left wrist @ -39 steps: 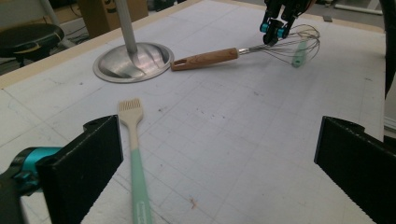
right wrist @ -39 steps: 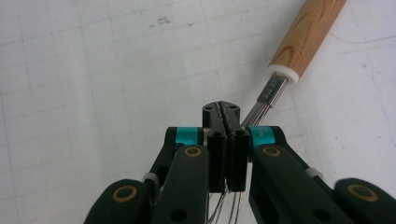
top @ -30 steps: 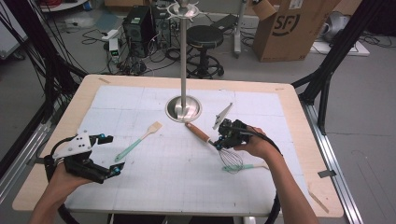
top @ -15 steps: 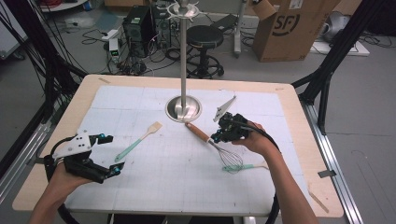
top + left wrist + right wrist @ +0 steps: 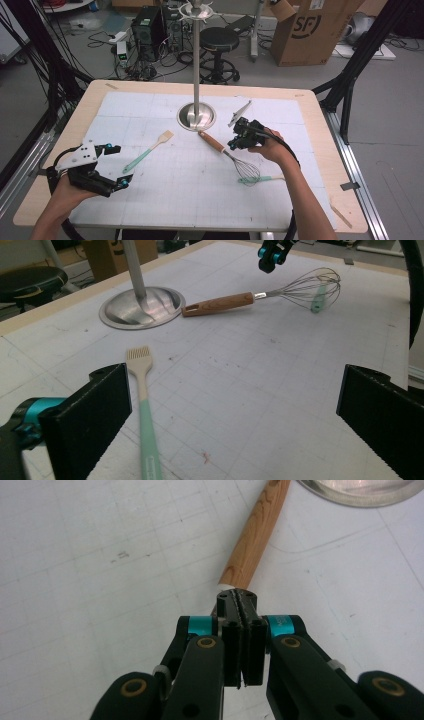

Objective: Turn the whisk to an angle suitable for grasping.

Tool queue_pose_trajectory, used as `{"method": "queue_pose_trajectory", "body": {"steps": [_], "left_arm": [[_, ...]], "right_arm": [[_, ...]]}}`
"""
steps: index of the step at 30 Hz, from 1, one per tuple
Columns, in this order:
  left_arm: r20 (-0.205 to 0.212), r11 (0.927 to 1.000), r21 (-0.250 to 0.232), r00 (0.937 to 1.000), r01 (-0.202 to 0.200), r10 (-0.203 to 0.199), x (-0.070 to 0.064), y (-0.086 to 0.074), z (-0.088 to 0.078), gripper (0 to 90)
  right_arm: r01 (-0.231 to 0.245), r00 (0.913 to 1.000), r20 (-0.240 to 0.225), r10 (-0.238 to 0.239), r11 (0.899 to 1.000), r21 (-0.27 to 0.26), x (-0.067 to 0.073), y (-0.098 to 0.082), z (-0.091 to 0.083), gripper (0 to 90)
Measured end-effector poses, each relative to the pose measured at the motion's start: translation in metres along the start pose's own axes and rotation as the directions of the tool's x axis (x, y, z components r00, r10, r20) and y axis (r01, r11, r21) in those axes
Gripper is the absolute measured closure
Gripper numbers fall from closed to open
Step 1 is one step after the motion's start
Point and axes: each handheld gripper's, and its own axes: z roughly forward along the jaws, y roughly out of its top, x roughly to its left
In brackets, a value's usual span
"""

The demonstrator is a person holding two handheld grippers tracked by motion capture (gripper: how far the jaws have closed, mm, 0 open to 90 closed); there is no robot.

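Note:
A whisk (image 5: 235, 159) with a wooden handle (image 5: 255, 535) lies on the white mat, right of centre. My right gripper (image 5: 233, 144) hovers just over the spot where the handle meets the wires, its jaws pressed shut (image 5: 236, 599) with nothing seen between them. The left gripper view shows the right gripper (image 5: 270, 260) a little above the whisk (image 5: 280, 292). A pastry brush (image 5: 147, 152) with a mint handle lies left of centre. My left gripper (image 5: 121, 165) is open near the front left, and the brush (image 5: 142, 390) runs just inside its left jaw.
A metal stand with a round base (image 5: 196, 116) rises at the middle back. Metal tongs (image 5: 240, 112) lie to its right. A mint-handled utensil (image 5: 260, 179) rests under the whisk's wires. The wooden table edge (image 5: 320, 150) frames the mat.
My right gripper has shifted slightly toward the far side, over the whisk's neck. The whisk, the brush and my left gripper have stayed put.

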Motion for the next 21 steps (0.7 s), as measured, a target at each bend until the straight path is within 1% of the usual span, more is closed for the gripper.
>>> {"method": "queue_pose_trajectory", "body": {"steps": [3,8,11,13,16,17,21], "left_arm": [[0.000,1.0000,-0.001,1.0000,0.001,-0.001,0.000,0.000,0.000,1.7],[-0.002,1.0000,-0.001,1.0000,0.002,-0.002,0.001,-0.001,-0.001,1.7],[-0.002,1.0000,0.002,1.0000,0.000,0.000,0.001,-0.001,-0.001,1.6],[-0.002,1.0000,0.003,1.0000,0.000,0.000,0.001,-0.001,-0.001,1.6],[-0.003,1.0000,0.003,1.0000,0.002,-0.002,0.001,-0.001,-0.001,1.6],[-0.003,1.0000,0.001,1.0000,0.000,0.000,0.001,-0.001,-0.001,1.6],[-0.001,1.0000,0.002,1.0000,-0.001,0.001,0.001,-0.001,-0.001,1.6]], "right_arm": [[-0.007,1.0000,0.003,0.007,1.000,0.001,-0.001,-0.002,0.003,88.8],[-0.017,0.9998,-0.005,0.018,0.999,0.036,-0.002,-0.006,0.011,88.8],[-0.022,0.9998,-0.003,0.022,0.999,0.036,-0.003,-0.006,0.013,88.8],[-0.017,0.9998,-0.005,0.017,0.999,0.027,-0.001,-0.004,0.013,88.8],[-0.021,0.9997,-0.010,0.021,0.999,0.033,-0.001,-0.004,0.014,88.8],[-0.023,0.9997,-0.002,0.024,0.998,0.059,-0.001,-0.005,0.016,88.8],[-0.035,0.9994,-0.001,0.035,0.997,0.075,-0.003,-0.008,0.018,88.8]]}}
